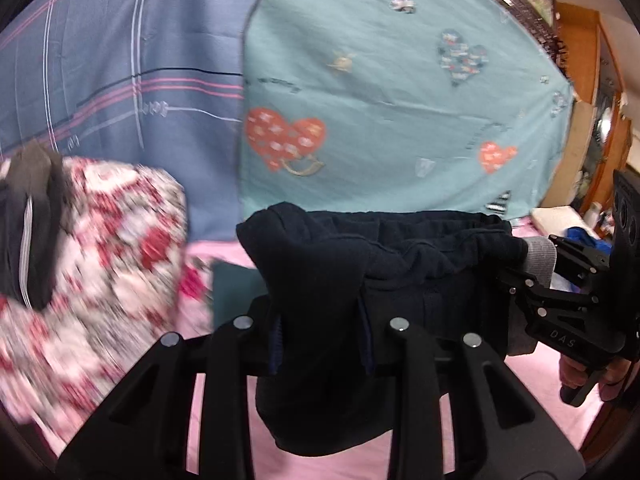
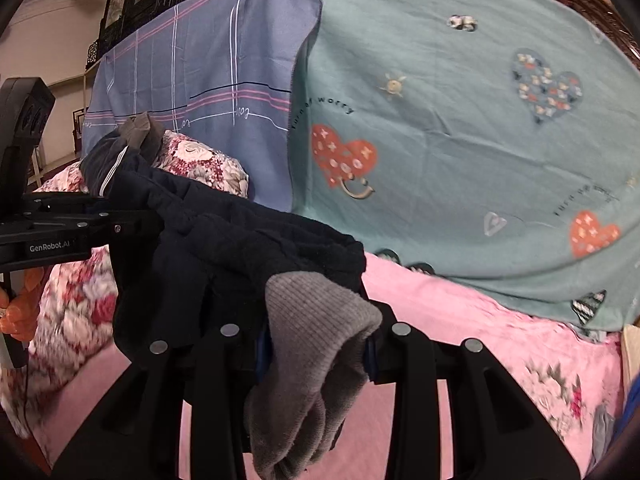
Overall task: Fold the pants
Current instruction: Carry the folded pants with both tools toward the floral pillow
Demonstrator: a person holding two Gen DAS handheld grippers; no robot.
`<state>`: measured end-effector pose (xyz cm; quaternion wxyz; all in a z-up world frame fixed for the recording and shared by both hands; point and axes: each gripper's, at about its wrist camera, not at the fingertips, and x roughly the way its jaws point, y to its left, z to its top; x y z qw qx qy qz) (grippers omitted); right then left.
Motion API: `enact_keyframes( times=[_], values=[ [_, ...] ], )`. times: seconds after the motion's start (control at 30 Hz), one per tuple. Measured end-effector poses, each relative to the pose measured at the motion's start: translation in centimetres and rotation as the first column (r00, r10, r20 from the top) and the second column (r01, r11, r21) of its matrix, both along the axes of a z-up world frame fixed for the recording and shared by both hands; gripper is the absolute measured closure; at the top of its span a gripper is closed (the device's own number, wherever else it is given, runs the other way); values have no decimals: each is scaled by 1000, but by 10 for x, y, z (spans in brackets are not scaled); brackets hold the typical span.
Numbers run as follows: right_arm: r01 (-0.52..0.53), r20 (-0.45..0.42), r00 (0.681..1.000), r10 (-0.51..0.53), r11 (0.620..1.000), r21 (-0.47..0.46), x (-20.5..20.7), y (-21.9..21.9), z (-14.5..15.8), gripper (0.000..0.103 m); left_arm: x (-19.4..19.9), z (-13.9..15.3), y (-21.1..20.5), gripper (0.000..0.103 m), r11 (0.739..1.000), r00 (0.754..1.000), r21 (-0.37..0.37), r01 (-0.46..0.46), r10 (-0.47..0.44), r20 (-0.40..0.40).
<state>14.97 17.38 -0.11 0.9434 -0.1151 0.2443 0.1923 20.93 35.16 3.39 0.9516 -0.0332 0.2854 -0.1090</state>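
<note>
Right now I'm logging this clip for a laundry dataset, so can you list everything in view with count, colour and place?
pants: one, dark navy with a grey ribbed cuff, held up between both grippers above the bed
bed cover: one, pink, below the pants
quilt: one, red and white floral, at the left
dark clothes: small pile, grey and navy, on top of the quilt
sheet with hearts: one, teal, hanging behind
striped sheet: one, blue with pink and white lines, hanging behind, to the left of the teal one
left gripper: black, shut on the pants
right gripper: black, shut on the cuff
</note>
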Motion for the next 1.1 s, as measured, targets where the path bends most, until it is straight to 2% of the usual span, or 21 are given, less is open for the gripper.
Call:
enact_keyframes(
  times=[0.13, 0.27, 0.37, 0.5, 0.6, 0.7, 0.8, 0.87, 0.93, 1.0, 1.03, 1.07, 1.1],
  values=[
    [-20, -58, 998, 20, 1000, -8, 54, 37, -9, 67, 47, -13, 38, 74, 1000, 998, -4, -21, 21, -65],
    [-26, -113, 993, 20, 998, -49, 101, 65, -36, 68, 93, -47, 62, 73, 999, 988, -11, -32, 30, -152],
    [-18, -159, 987, 5, 997, -79, 131, 76, -62, 67, 128, -78, 67, 73, 1000, 977, 1, -32, 31, -209],
    [14, -276, 960, -36, 996, -83, 171, 74, -110, 67, 171, -129, 68, 72, 1000, 945, -16, -15, 9, -327],
    [50, -344, 937, -70, 996, -68, 185, 67, -141, 66, 189, -152, 60, 67, 1000, 944, 17, 0, 5, -328],
    [65, -365, 927, -87, 995, -72, 199, 64, -159, 62, 206, -173, 54, 58, 998, 940, 59, -31, 50, -337],
    [54, -357, 930, -88, 993, -104, 208, 66, -175, 52, 217, -193, 54, 45, 994, 935, 85, -63, 89, -342],
    [61, -342, 935, -96, 992, -113, 211, 65, -179, 34, 219, -200, 59, 25, 990, 932, 87, -108, 131, -338],
    [57, -333, 939, -88, 993, -102, 210, 59, -178, 34, 219, -199, 67, 23, 991, 930, 58, -124, 137, -341],
    [42, -312, 947, -77, 992, -119, 202, 57, -165, 34, 213, -186, 75, 25, 992, 932, 34, -125, 129, -337],
    [41, -268, 960, -76, 990, -137, 192, 58, -152, 34, 207, -175, 79, 26, 989, 937, 30, -144, 146, -316],
    [38, -220, 973, -66, 991, -132, 184, 57, -140, 34, 195, -158, 84, 27, 983, 949, 20, -181, 180, -259],
    [31, -156, 987, -47, 994, -104, 170, 55, -124, 34, 186, -147, 85, 27, 981, 957, 1, -195, 191, -220]
  ],
)
